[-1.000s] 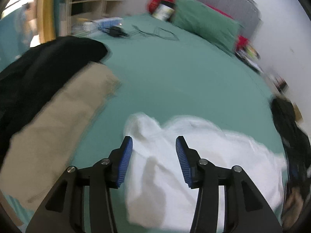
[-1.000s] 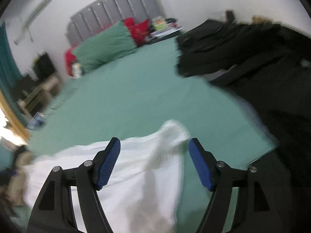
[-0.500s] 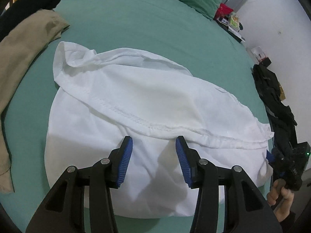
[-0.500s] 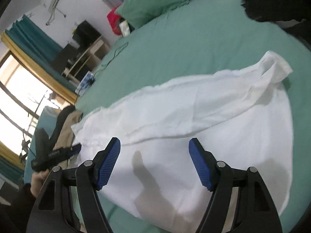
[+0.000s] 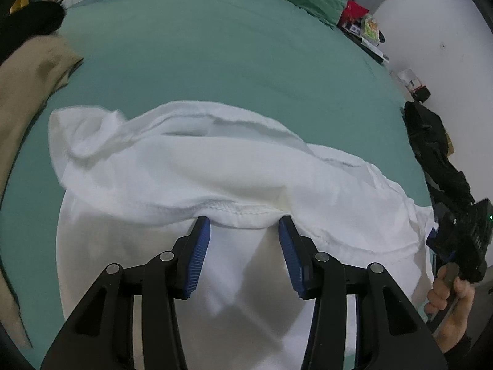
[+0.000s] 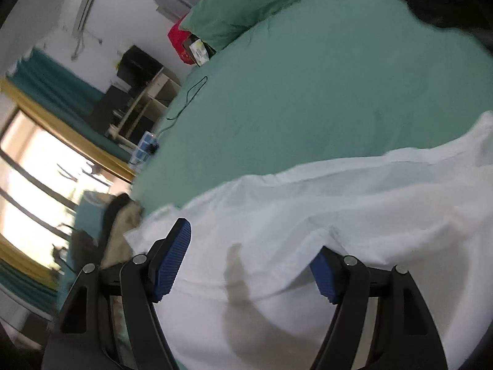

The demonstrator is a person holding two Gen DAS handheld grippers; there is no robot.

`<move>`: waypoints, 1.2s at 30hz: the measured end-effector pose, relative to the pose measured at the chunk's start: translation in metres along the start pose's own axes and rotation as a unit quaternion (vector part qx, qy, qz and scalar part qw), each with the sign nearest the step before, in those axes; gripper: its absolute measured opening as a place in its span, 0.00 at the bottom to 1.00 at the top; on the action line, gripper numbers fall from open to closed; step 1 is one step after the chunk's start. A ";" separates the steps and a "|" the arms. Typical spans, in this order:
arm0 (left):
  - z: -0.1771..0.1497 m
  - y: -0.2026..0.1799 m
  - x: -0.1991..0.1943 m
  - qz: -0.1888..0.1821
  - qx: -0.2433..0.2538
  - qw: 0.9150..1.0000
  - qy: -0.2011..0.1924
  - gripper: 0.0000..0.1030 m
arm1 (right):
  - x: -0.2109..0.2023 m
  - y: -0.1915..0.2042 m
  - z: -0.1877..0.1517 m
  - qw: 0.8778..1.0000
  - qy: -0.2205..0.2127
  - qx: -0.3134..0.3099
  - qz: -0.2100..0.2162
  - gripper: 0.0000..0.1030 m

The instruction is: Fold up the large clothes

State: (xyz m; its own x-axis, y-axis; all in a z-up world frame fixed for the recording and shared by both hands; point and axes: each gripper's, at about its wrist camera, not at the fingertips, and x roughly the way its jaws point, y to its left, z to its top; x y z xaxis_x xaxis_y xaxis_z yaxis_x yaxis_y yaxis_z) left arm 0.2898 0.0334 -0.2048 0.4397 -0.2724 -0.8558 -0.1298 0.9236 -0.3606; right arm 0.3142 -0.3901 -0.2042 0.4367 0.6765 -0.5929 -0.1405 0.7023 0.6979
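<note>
With the white garment (image 5: 197, 172) spread loosely on the green bed (image 5: 246, 61), both the left tool (image 5: 244, 225) and right tool (image 6: 255, 246) hover open and empty at its near stitched hem, apparently about to pinch it for folding.

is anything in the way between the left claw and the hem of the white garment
Nothing visible. The left claw is open right at the stitched hem of the white garment, with only that cloth between its pads. The tan garment lies off to the side on the green bed.
</note>
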 end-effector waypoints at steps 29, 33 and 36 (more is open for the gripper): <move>0.013 -0.023 -0.003 0.052 0.101 0.994 0.011 0.48 | -0.027 -0.015 0.005 0.985 -0.025 -0.043 -0.165 0.83; 0.037 -0.022 0.024 0.059 0.079 0.995 0.013 0.48 | -0.027 -0.028 -0.004 0.983 -0.014 -0.039 -0.176 0.83; 0.059 -0.026 0.033 0.084 0.078 0.993 -0.008 0.48 | -0.030 -0.031 -0.002 0.983 -0.014 -0.040 -0.179 0.83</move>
State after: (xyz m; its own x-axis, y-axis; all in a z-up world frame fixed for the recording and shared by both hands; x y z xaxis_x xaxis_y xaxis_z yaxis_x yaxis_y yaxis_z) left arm 0.3605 0.0162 -0.2015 0.4377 -0.1082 -0.8926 -0.0644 0.9864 -0.1511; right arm 0.3035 -0.4320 -0.2088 0.4952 0.3773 -0.7825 -0.0422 0.9101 0.4121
